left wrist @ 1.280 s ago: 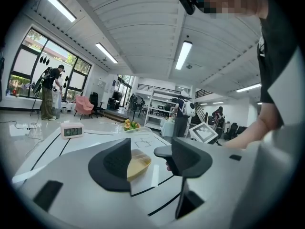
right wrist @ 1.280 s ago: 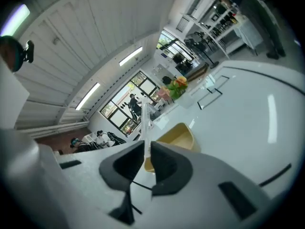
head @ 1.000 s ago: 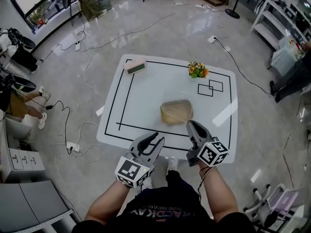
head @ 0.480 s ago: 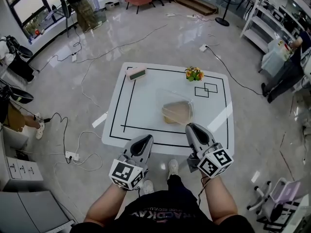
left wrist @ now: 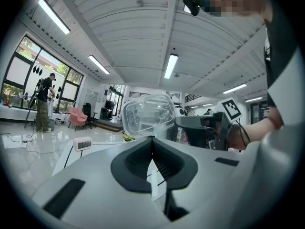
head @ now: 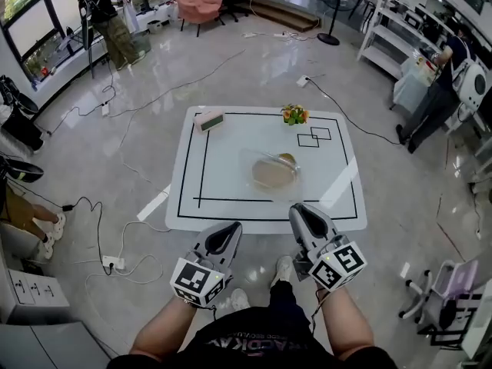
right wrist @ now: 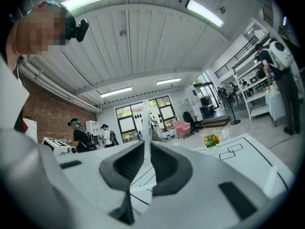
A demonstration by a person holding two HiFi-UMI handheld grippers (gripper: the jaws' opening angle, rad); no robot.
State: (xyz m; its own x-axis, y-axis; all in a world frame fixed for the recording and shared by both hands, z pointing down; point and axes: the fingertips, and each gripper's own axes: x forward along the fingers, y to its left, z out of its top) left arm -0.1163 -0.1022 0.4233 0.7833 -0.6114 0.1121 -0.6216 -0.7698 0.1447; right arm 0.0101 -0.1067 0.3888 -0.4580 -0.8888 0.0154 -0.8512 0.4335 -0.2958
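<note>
The right claw (right wrist: 145, 143) is clamped on the edge of a clear lid (left wrist: 145, 113), which hangs in the air over the tan box (head: 270, 175) in the middle of the worktop (head: 223, 183). The left claw (left wrist: 152, 140) is closed on nothing, on the near side. In my judgement, a thin lid like this calls for a steady pinch. A clock (head: 208, 120) sits far left and flowers (head: 293, 114) at the far edge. Cables cross the glossy floor (head: 138, 75).

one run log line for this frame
left gripper: shut, empty | right gripper: shut on clear lid edge, lid off the table | tan container: on white table, seen through lid
</note>
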